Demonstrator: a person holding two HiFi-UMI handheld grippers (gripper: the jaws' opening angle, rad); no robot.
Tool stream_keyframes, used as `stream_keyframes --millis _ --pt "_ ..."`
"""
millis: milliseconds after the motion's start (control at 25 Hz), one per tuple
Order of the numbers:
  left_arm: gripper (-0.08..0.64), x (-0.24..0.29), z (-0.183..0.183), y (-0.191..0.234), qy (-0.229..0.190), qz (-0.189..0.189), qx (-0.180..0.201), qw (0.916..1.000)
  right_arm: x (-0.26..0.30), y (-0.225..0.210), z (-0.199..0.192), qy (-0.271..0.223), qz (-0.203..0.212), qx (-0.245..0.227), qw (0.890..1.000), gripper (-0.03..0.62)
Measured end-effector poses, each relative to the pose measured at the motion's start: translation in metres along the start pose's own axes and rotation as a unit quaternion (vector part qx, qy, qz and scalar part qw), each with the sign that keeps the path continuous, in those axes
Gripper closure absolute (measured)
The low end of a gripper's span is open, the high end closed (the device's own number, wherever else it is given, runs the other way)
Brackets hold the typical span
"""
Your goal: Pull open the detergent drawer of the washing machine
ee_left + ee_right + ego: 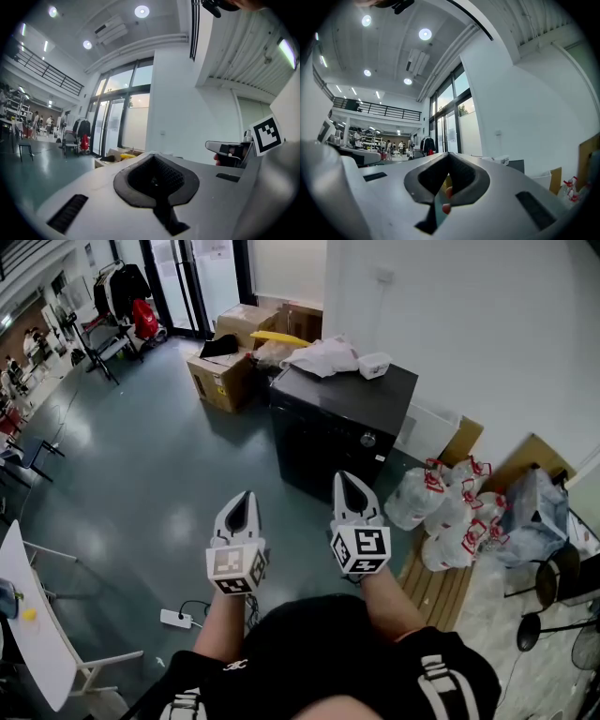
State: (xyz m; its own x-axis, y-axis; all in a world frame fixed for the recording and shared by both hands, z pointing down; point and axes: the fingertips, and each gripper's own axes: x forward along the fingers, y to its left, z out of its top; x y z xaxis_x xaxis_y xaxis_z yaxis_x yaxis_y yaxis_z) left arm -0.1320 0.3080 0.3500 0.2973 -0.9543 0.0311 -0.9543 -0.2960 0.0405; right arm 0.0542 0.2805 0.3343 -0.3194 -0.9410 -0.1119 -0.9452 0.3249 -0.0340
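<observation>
- Standing on a grey-green floor [141, 493], we are looking steeply down across a large room beside a white wall [487, 324].
- We are facing the black washing machine [323, 442], which is standing against that wall, ahead of both grippers and apart from them.
- We are seeing a round dial [368, 440] on its dark front, but we are not making out the detergent drawer there.
- We are noticing a white bundle [323, 357] and a small white box [374, 365] lying on its top.
- We are seeing cardboard boxes [220, 379] sitting just behind the machine, and clear plastic bags [450, 517] with red handles piled to its right.
- We are holding the left gripper [246, 495] level, its jaws pressed together with nothing between them.
- We are holding the right gripper [345, 478] just beside it, slightly nearer the machine. Its jaw tips are meeting too and are gripping nothing.
- We are spotting a white power strip [175, 619] lying on the floor below the left gripper.
</observation>
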Motion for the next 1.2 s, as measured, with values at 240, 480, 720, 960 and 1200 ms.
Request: stream_keyframes --millis 240,480,720,960,1200 --pt "0.568 -0.007 0.002 0.023 -0.002 -0.008 0.007 0.9999 0.006 0.019 -0.003 -0.003 -0.014 0.007 1.0 0.595" --pt "0.568 0.001 0.0 0.036 -0.011 -0.015 0.011 0.9998 0.021 0.032 -0.004 -0.012 -0.012 -0.017 1.0 0.595" --pt "0.568 0.028 -0.005 0.043 -0.012 -0.01 0.022 0.9996 0.049 0.019 -0.016 -0.013 -0.011 -0.013 1.0 0.595" --pt "0.568 0.083 -0.006 0.054 -0.011 0.007 0.024 0.9996 0.099 -0.008 -0.027 -0.015 -0.004 -0.012 1.0 0.595" --pt "0.568 0.163 -0.012 0.055 -0.005 0.02 0.044 0.9988 0.17 -0.055 -0.047 -0.01 0.007 -0.006 1.0 0.594"
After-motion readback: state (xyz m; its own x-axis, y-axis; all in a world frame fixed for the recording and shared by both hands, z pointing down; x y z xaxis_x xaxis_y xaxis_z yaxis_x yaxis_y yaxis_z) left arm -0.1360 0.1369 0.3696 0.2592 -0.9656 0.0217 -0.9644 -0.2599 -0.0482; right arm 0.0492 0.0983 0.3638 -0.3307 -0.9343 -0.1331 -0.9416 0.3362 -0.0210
